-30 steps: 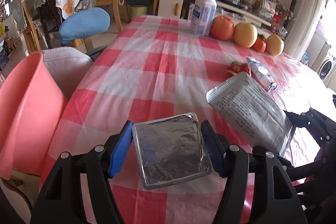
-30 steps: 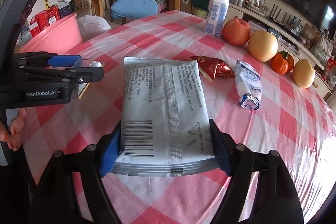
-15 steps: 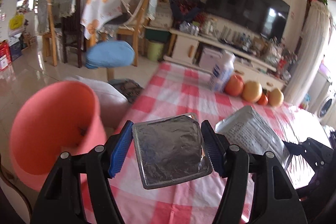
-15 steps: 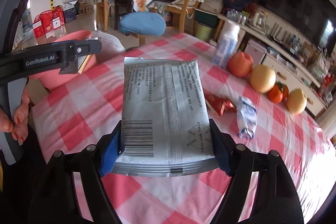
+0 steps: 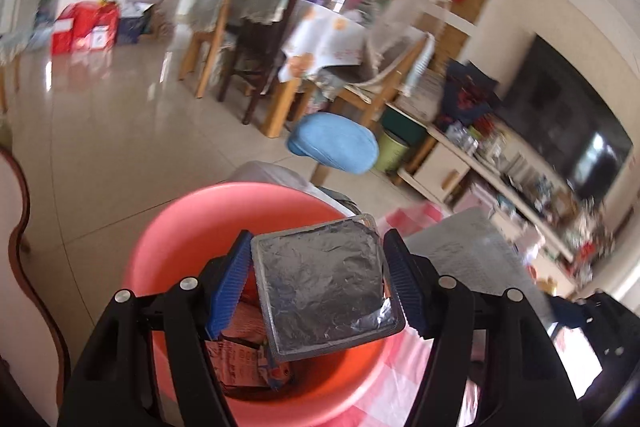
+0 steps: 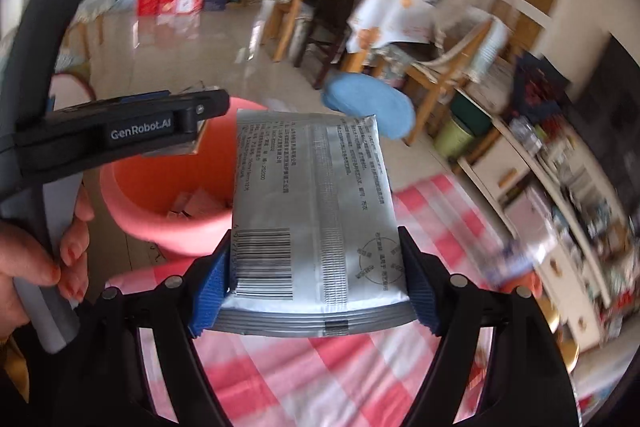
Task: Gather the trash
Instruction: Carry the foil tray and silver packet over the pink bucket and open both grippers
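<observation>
Over a glossy tiled floor (image 5: 100,155), the left gripper (image 5: 318,281) clamps a crinkled foil-lidded tray (image 5: 324,287) above the round pink plastic bin (image 5: 180,227); the right gripper (image 6: 316,291) pinches a flat silver printed pouch (image 6: 312,211).

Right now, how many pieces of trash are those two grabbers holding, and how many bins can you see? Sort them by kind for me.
Foil-topped tray, in the left gripper: 1
White printed pouch, in the right gripper: 1
Pink bin: 1
Total: 3
</observation>
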A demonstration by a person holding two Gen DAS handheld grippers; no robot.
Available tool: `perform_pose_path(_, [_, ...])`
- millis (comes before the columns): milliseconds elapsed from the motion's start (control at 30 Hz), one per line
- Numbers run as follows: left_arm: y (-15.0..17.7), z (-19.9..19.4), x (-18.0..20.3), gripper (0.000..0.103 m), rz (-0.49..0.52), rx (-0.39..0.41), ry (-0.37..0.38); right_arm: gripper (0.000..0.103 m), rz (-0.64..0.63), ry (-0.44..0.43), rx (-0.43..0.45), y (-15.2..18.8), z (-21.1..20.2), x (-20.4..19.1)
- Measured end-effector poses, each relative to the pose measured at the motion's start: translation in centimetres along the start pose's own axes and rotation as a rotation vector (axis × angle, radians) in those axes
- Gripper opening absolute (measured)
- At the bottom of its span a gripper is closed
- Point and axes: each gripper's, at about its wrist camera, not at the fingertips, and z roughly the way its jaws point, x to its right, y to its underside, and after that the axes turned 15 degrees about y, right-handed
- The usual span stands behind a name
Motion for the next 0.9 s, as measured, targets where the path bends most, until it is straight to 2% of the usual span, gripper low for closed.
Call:
perform_pose_path(167, [-1.2, 0.1, -3.6, 0.067, -0.102, 0.034, -0.027, 0.077, -0.112, -0.018, 0.001, -2.7, 2.7, -3.7])
perform_pose_path(267, [-1.4, 0.5, -5.3, 0.068, -0.167, 0.034, -0.018, 0.078, -0.157, -0.093, -0.012, -3.8, 4.0, -5.5])
perform_pose_path(300, [-1.4, 0.8, -5.8, 0.068, -0.188, 0.031, -0.008, 0.08, -0.171, -0.089, -0.006, -3.9, 4.0, -6.1])
perform_pose_path(367, [-1.2, 1.4, -6.2, 0.073, -0.201, 0.014, -0.001, 0.082, -0.213, -0.058, 0.025, -3.9, 3.8, -7.1])
perform_pose_path(433, [-0.9, 1.7, -6.4, 0.083, -0.2, 0.0, -0.013, 0.087, -0.211, -0.026, 0.038, -4.0, 3.4, -7.3])
perform_pose_path(533, [-0.7, 1.9, -6.3, 0.086, -0.192, 0.008, -0.039, 0.087, -0.147, -0.017, 0.046, -3.4, 2.7, -6.1])
perform_pose_path(633, [-0.2, 1.5, -5.5, 0.09, -0.154, 0.047, -0.043, 0.088, -0.022, -0.014, 0.045, -2.1, 1.6, -3.3])
perform_pose_path(733, [0.2, 1.3, -4.5, 0.093, -0.12, 0.075, -0.001, 0.088, 0.088, 0.003, 0.036, -0.5, 0.7, -1.0])
perform_pose_path(900, [0.8, 1.2, -2.2, 0.094, -0.055, 0.095, 0.074, 0.088, 0.286, 0.035, -0.012, 4.4, -0.5, 3.2])
